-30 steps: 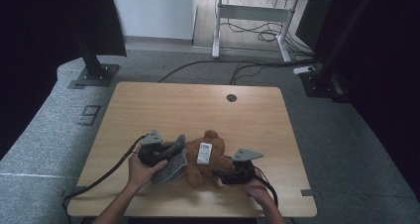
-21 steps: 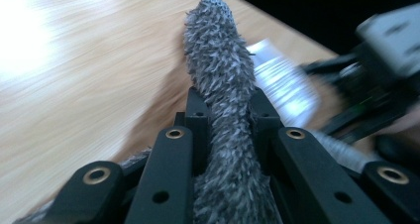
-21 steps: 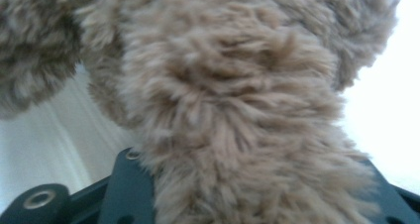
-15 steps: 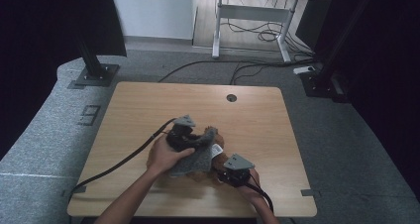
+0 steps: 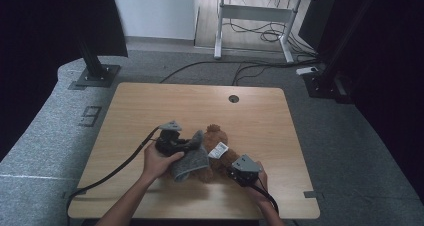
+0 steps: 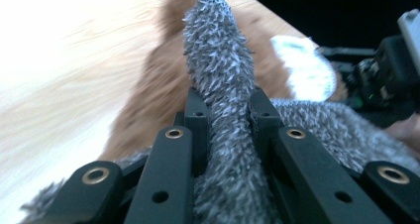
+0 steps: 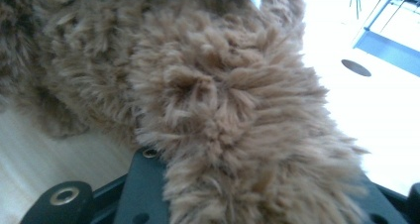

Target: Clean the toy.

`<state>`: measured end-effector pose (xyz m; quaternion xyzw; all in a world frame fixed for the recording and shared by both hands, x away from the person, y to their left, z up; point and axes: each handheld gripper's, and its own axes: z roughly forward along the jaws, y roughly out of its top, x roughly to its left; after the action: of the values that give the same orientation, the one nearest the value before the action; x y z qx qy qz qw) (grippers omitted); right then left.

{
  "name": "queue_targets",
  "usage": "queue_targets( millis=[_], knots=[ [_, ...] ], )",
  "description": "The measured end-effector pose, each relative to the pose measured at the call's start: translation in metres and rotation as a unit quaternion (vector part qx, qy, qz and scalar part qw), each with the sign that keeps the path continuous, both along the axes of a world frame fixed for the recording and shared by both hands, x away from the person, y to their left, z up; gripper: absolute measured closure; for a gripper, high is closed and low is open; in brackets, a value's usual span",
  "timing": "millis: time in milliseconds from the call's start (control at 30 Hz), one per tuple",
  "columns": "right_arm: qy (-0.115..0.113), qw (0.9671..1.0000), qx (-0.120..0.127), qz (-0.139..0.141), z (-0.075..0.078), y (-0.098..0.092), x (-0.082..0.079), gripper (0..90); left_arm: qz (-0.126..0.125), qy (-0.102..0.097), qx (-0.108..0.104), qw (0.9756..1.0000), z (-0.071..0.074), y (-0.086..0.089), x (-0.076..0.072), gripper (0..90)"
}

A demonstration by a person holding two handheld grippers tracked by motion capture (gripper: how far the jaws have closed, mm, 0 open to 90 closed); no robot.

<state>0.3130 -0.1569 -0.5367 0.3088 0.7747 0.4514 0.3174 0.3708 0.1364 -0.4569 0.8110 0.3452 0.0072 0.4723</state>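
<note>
Two hands: both reach in from the near edge of the wooden table (image 5: 140, 111), each holding a gripper.
Right gripper (image 5: 239, 174): sits nearest, at the near right of the toy; brown fur fills the space over its jaws in its own view, and the jaws seem closed on a limb, though the fur hides the tips, so I cannot tell for sure.
Left gripper (image 5: 185, 145): jaws pinched tight on a raised fold of grey fuzzy cloth (image 6: 218, 75), which sticks up between them.
Grey cloth, rest of it: drapes over the near left side of the brown plush toy (image 5: 217, 153) and lies under the left hand (image 5: 159, 162).
Plush toy: lies on the near middle of the table, between the two grippers; a white label (image 5: 218, 150) shows on its body.
Left cable (image 5: 107, 173): trails off the near left edge of the table.
Table hole (image 5: 233, 98): round, near the far edge, well apart from the toy.
Beyond the table: grey carpet, a black stand foot (image 5: 95, 76) at far left, loose floor cables (image 5: 260, 36) and white desk legs (image 5: 250, 16) farther back.
</note>
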Motion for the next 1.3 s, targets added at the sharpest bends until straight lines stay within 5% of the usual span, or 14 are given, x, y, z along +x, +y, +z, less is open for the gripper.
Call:
queue_targets(
  millis=[100,233,367,467,633,733,867,900,1033,1133,1300],
  knots=[
    [0.001,1.0000,-0.002,0.002,-0.001,0.000,-0.004,59.0,0.011,-0.002,-0.002,0.9999,-0.005,0.020,-0.011,75.8],
    [0.006,1.0000,0.002,0.004,-0.002,0.001,-0.009,55.4,0.012,-0.017,-0.007,0.9998,-0.011,0.023,-0.024,75.7],
    [0.029,0.9992,0.017,0.021,0.004,-0.005,-0.010,34.4,0.012,-0.031,0.004,0.9994,-0.017,0.015,-0.028,76.2],
    [0.055,0.9951,0.072,0.039,0.015,-0.021,-0.010,22.8,0.011,-0.033,0.009,0.9994,-0.017,0.014,-0.027,76.4],
    [0.066,0.9887,0.125,0.050,0.043,-0.040,-0.008,19.5,0.003,-0.027,0.002,0.9996,-0.020,0.014,-0.028,77.0],
    [0.087,0.9873,0.116,0.065,0.051,-0.034,0.003,19.1,-0.002,-0.030,0.002,0.9996,-0.021,0.014,-0.032,77.0],
    [0.151,0.9794,0.083,0.105,0.043,-0.013,0.022,18.8,-0.006,-0.028,0.002,0.9996,-0.022,0.015,-0.034,77.0],
    [0.171,0.9750,0.083,0.114,0.039,-0.007,0.025,22.8,-0.007,-0.027,0.003,0.9996,-0.022,0.016,-0.034,77.1],
    [0.197,0.9681,0.094,0.123,0.025,0.002,0.019,38.9,-0.014,-0.022,-0.004,0.9997,-0.026,0.019,-0.038,77.1],
    [0.190,0.9705,0.081,0.125,0.014,0.004,0.007,46.2,-0.019,-0.035,-0.004,0.9992,-0.029,0.017,-0.045,77.1],
    [0.138,0.9845,0.068,0.084,0.010,0.007,-0.002,55.8,-0.004,-0.058,-0.008,0.9982,-0.031,0.008,-0.041,76.9]
  ],
)
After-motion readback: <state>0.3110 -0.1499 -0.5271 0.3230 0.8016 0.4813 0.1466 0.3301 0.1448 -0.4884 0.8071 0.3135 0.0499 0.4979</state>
